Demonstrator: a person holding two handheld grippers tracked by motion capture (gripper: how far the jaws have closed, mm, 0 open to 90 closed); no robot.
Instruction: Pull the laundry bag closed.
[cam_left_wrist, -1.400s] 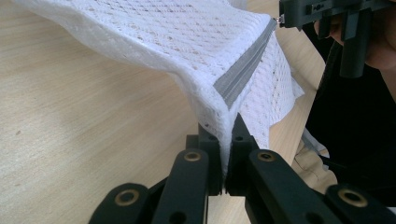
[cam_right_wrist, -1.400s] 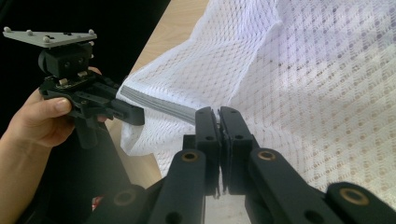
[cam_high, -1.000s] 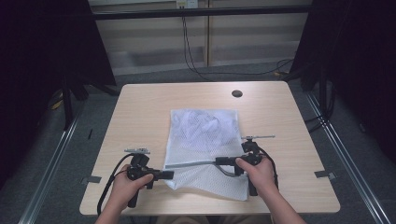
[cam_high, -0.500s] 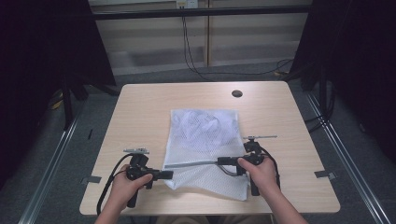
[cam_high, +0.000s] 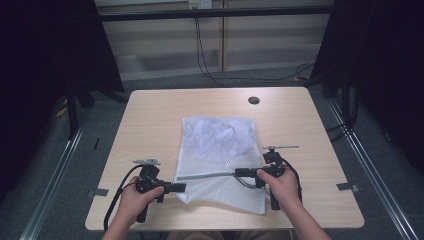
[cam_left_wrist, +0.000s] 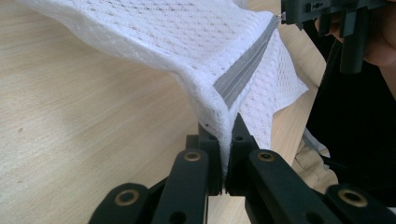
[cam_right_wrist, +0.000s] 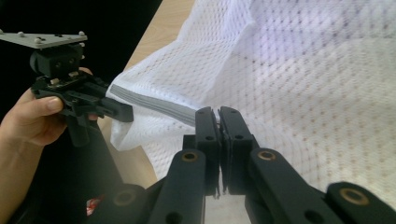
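Observation:
A white mesh bag (cam_high: 220, 142) lies flat on the wooden table (cam_high: 150, 120), with a grey zipper (cam_high: 205, 176) running across its near part. My left gripper (cam_high: 181, 188) is shut on the bag's near left corner at the zipper's end. In the left gripper view the mesh bag (cam_left_wrist: 187, 37) and zipper (cam_left_wrist: 243, 70) rise out of my left gripper (cam_left_wrist: 227, 135). My right gripper (cam_high: 238, 173) is shut on the zipper farther right. In the right gripper view the zipper (cam_right_wrist: 154, 105) runs into my right gripper (cam_right_wrist: 218, 114). The zipper hangs taut, slightly lifted, between the two.
A dark round hole (cam_high: 253, 100) sits in the table near its far edge. Cables (cam_high: 200, 55) trail on the floor beyond the table. Metal rails (cam_high: 55, 175) run along both sides. The table's front edge is just under the person's hands.

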